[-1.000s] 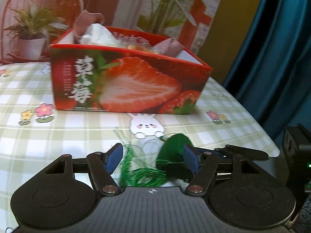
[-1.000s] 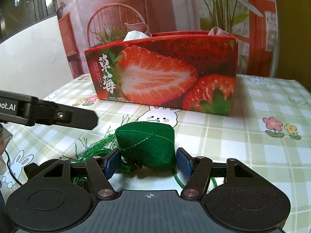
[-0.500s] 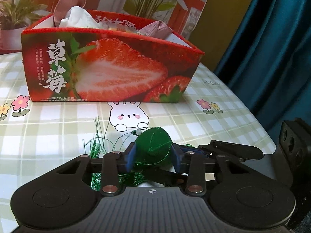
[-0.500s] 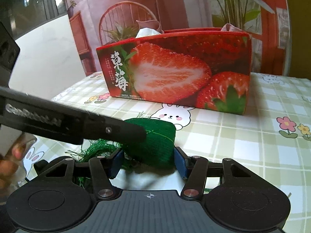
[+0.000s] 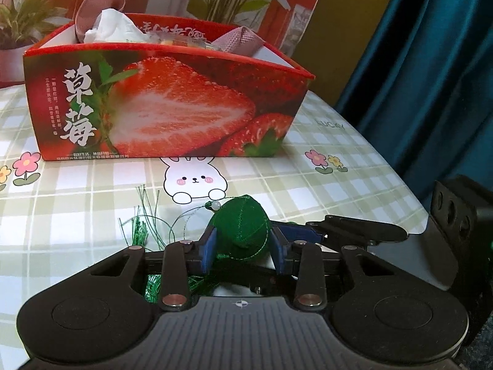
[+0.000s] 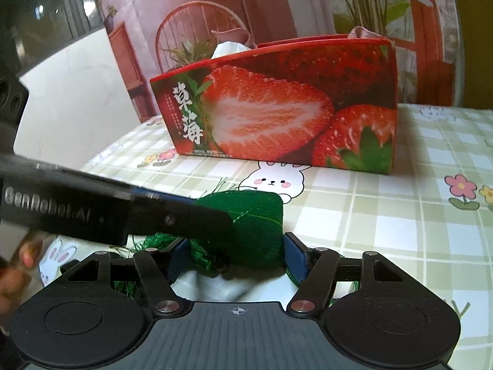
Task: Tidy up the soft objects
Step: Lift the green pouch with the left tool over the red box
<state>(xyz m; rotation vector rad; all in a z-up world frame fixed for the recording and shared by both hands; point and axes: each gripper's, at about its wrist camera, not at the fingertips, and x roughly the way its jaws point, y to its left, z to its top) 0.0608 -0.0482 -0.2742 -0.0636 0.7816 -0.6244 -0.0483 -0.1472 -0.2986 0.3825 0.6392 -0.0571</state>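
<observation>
Both grippers met at the green stuffed pouch [image 5: 239, 227]. Left gripper [image 5: 242, 252] had its blue pads [image 5: 208, 248] pinched narrow against the pouch's sides, holding it just above the checked tablecloth [image 5: 339, 191]. Right gripper [image 6: 235, 254] sat w/ its pads [image 6: 294, 257] at either side of the same pouch, but whether they pressed it or just flanked it couldn't be told. Green tassel threads [image 5: 140, 229] trailed from the pouch onto the cloth, left of it, w/ a small pale bead [image 5: 215, 205] at its top. Beyond the pouch came a bunny print [image 5: 194, 182], then the strawberry box [image 5: 160, 108], w/ white tissue [image 5: 111, 29] and pinkish fabric [image 5: 243, 41] poking out the top.
</observation>
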